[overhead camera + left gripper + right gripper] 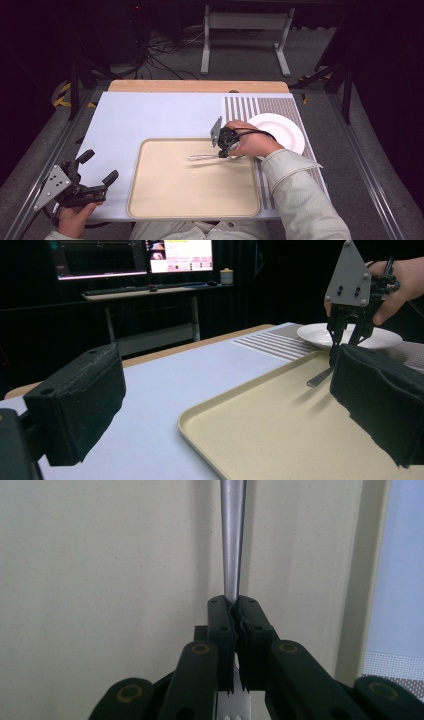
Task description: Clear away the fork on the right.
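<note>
A silver metal utensil (202, 157) hangs just above the beige tray (150, 200), its slim handle pointing left. My right gripper (223, 150) is shut on its right part, over the tray's right side. In the right gripper view the jaws (235, 602) pinch the utensil's shaft (233, 540), which runs away from them over the tray (100, 555). My left gripper (100, 167) stands open and empty at the table's front left corner, off the tray. From the left gripper view, between its wide-apart jaws (225, 390), I see the right gripper (345, 340), the utensil (318, 378) and the tray (260, 440).
A white plate (285, 130) sits on a striped placemat (250, 106) right of the tray, just behind the right hand. A pale blue mat (150, 115) covers the table's left and back. Metal rails run along both table sides.
</note>
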`<state>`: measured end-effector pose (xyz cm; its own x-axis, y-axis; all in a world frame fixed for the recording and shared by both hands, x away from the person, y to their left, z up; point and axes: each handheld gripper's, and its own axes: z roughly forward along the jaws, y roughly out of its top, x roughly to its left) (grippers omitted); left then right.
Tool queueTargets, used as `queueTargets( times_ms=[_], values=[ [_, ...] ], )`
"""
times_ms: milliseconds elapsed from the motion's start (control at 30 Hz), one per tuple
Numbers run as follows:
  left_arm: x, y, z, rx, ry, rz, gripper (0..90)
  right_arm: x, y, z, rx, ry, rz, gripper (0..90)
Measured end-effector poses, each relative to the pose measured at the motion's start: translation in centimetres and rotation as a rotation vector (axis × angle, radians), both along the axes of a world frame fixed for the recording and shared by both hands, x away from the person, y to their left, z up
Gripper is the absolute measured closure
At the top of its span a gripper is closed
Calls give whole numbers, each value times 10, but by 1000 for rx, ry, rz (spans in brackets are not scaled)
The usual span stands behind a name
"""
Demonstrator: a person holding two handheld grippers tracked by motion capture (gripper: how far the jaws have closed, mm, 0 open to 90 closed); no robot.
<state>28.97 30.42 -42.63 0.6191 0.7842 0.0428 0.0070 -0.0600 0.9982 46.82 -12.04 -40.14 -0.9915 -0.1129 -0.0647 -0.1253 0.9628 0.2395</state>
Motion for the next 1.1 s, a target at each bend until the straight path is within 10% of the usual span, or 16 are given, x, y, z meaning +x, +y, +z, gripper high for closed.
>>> queueTargets(
  times_ms=[533,1100],
  values=[
    [0,0,0,-1,1,-2,21,1,2,-15,-44,37,0,838],
    [0,-1,0,2,1,-2,21,-3,7,2,107,47,-18,900]
  ],
)
